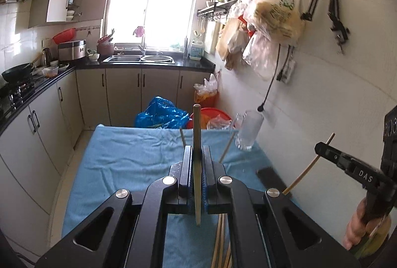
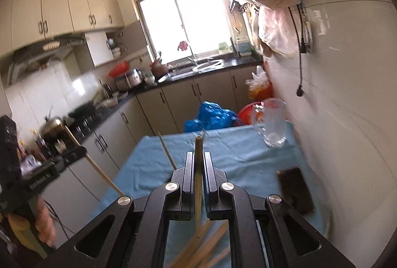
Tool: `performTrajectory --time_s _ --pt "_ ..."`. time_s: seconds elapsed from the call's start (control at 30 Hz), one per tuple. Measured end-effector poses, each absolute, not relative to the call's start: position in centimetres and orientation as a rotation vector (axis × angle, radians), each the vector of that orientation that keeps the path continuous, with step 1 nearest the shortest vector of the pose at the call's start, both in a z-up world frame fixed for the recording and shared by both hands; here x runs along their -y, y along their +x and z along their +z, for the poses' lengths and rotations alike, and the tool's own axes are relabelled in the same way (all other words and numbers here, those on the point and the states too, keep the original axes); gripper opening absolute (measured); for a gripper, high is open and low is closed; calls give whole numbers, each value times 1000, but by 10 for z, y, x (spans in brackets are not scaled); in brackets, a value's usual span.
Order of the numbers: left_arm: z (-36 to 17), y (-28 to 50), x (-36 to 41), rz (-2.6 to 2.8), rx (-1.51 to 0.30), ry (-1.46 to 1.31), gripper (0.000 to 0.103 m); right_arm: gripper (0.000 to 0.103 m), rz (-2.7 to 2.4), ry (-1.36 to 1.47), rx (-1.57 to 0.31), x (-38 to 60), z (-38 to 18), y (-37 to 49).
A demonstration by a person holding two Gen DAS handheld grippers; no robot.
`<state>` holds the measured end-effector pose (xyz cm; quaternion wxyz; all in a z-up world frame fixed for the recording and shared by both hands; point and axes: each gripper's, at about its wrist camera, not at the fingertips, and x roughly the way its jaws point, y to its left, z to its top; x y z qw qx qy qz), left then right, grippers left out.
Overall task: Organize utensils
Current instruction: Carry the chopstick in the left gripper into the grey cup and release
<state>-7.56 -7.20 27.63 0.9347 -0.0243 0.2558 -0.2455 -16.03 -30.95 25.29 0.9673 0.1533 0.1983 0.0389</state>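
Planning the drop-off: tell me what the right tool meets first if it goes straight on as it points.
Nothing close. The right tool, shut on a chopstick, points over the bare blue cloth toward the blue bag past the table's far edge. The glass mug stands right of that line. Depth is uncertain.

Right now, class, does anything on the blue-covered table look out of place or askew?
Loose chopsticks lie scattered on the blue cloth rather than in the glass mug. The mug seems to tilt in both views, possibly from lens distortion.

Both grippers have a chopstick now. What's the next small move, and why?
Probably carry the right gripper toward the glass mug at the table's far right and tip its chopstick in. The mug stands upright and looks empty, and each gripper's jaws are shut on one chopstick; the left gripper can follow.
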Motion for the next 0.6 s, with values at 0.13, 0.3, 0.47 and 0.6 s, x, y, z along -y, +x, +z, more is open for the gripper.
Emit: performTrajectory --time_s 0.13,0.3,0.47,0.6 --pt "282 -42 85 -478 -521 -67 6 7 85 353 -368 310 264 -128" --pt "274 -4 98 -463 -560 -86 6 7 93 423 -362 315 262 -88" --pt "246 30 107 -431 -623 -76 6 7 97 470 -417 317 242 -51" --pt "218 50 107 -423 -700 -93 6 7 86 449 -487 314 223 -27"
